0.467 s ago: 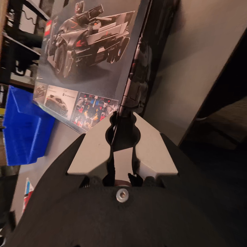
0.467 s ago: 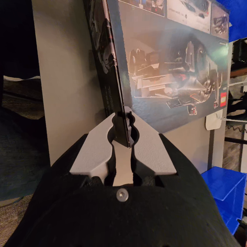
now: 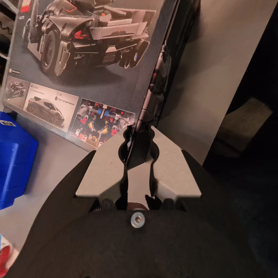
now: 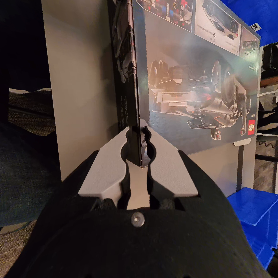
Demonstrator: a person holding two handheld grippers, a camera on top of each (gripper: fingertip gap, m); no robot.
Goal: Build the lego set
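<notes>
The lego box (image 3: 90, 60) is a large flat carton with a grey car printed on its face, standing on edge on the pale table (image 3: 210, 67). My left gripper (image 3: 139, 127) is shut on one lower corner of it, one finger on the printed face and the other on the dark narrow side. In the right wrist view the same box (image 4: 195, 75) appears turned over. My right gripper (image 4: 137, 127) is shut on another corner there, with the box edge running between the fingers. No loose bricks are in view.
A blue bin (image 3: 13, 158) sits on the table left of the box, and blue bins (image 4: 252, 210) also lie right of my right gripper. A red and white object (image 3: 4, 255) is at the lower left. The table edge (image 3: 234, 90) drops to dark floor. The left gripper's tips are roughly 15 cm from the right gripper's.
Both grippers keep their hold on the box. In the left wrist view the box now fills more of the frame and the blue bin has slid lower and left.
</notes>
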